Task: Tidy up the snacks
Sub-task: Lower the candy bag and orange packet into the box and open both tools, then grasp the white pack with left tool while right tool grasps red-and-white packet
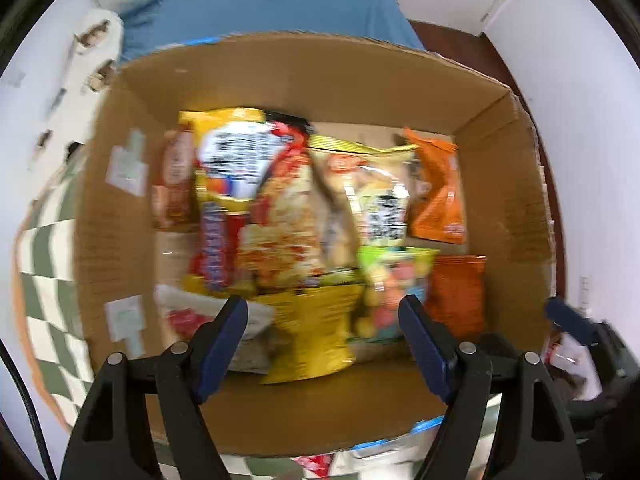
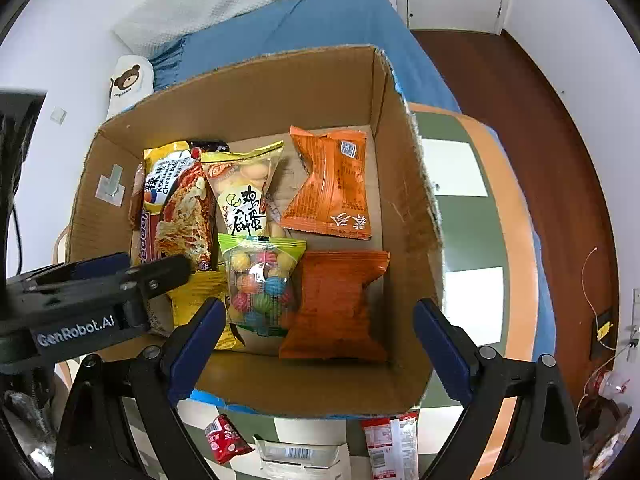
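- Right wrist view: a cardboard box is seen from above on a counter covered with a green-and-white checked cloth, and snack packets are laid across its floor.
- Two orange packets are placed on the right side of the box, the far one apart from the near one.
- A clear bag of coloured balls is laid just left of the near orange packet, touching it.
- A yellow-topped biscuit bag and a noodle packet are stacked further left, overlapping each other.
- The right tongs are held wide apart over the near edge of the box, with nothing between them.
- The left tongs are likewise spread wide and empty, hovering over a yellow packet in the blurred left wrist view.
- Outside the box, on the counter by its near wall, a small red packet, a white packet with a barcode and a red-and-white packet are seen.
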`<state>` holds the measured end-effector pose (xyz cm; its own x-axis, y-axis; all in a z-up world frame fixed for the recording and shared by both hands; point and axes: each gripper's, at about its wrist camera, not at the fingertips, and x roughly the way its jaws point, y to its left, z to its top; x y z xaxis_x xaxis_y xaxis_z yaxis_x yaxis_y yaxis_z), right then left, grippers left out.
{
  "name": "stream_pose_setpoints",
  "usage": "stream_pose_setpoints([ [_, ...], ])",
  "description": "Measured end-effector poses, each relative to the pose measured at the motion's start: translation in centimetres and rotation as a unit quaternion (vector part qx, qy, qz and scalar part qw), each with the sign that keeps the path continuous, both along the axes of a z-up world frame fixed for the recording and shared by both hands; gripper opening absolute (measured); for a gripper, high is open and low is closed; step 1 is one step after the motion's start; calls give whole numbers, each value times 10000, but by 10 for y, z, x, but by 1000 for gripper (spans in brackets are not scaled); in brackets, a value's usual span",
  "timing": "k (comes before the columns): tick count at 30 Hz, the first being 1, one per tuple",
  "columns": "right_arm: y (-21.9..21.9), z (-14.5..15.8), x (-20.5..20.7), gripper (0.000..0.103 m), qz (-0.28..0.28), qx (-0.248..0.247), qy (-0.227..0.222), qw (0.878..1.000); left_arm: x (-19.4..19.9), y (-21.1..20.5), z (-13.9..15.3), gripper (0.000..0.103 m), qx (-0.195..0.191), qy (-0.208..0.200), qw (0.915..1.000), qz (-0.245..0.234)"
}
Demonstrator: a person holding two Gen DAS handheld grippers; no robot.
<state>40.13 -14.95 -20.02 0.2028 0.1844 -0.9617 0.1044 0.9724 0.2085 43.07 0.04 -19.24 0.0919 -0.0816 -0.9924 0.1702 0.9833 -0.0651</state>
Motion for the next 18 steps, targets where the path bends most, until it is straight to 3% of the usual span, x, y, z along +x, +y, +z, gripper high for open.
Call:
stream_pose_setpoints([
  [9,8,31,-22,97,-1,-158,-527,9985,-38,33,33,77,80,-824,9965,127],
  [18,15,76,-61,97,-60,-298,-1295,9911,-87,37,77,77,85,-1668,9859,8],
])
